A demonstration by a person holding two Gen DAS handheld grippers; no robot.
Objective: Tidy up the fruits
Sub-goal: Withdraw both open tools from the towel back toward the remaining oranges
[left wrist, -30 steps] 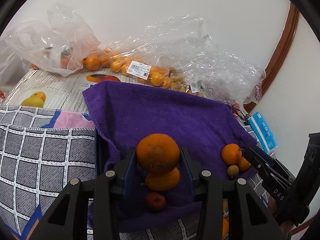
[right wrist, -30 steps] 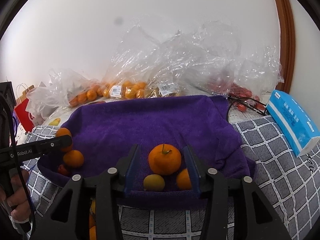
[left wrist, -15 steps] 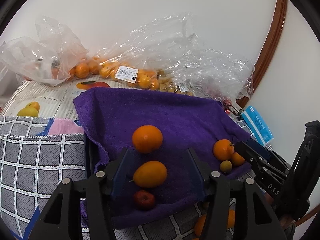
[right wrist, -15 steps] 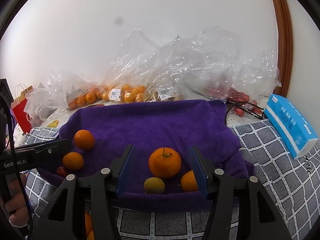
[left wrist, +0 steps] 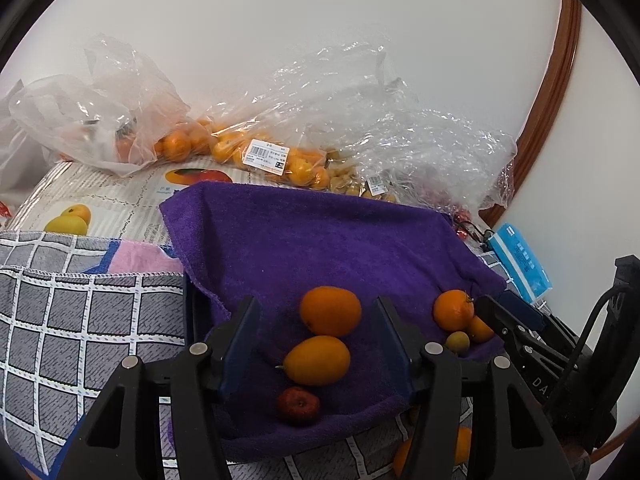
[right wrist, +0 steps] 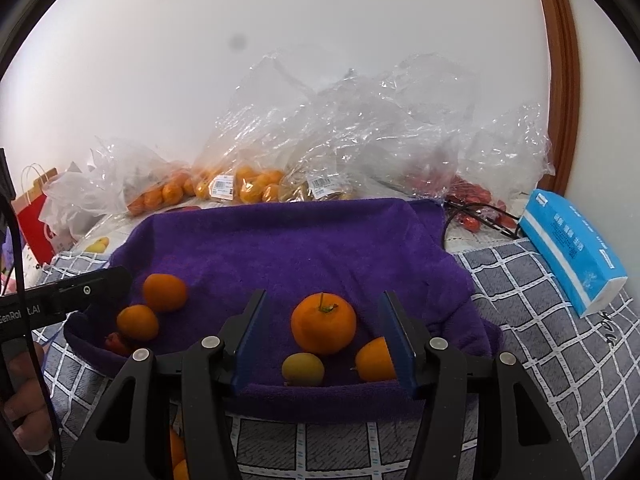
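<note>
While you are keeping both claws low over the purple towel (left wrist: 320,248), neither one is gripping anything. Your left claw (left wrist: 316,344) is standing wide, its blue pads clear of the fruit framed between them: a round orange (left wrist: 330,310) farther in on the towel, an oval orange fruit (left wrist: 317,360) just in front of it and touching it, and a small red fruit (left wrist: 298,405) nearest the towel's front edge. Your right claw (right wrist: 322,340) is also standing wide, with a stemmed orange (right wrist: 323,329) sitting free between its pads on the same towel. A small yellow-green fruit (right wrist: 303,369) is lying just in front of that orange, and another orange fruit (right wrist: 374,359) is resting beside it, partly hidden behind the right-hand pad.

Behind the towel, along the wall, clear plastic bags (right wrist: 360,140) are lying in a heap, some holding oranges. To the right of the towel, a blue tissue pack (right wrist: 572,248) is lying on the grey checked cloth (right wrist: 540,360). Below the towel's front edge, more orange fruit is showing, partly hidden.
</note>
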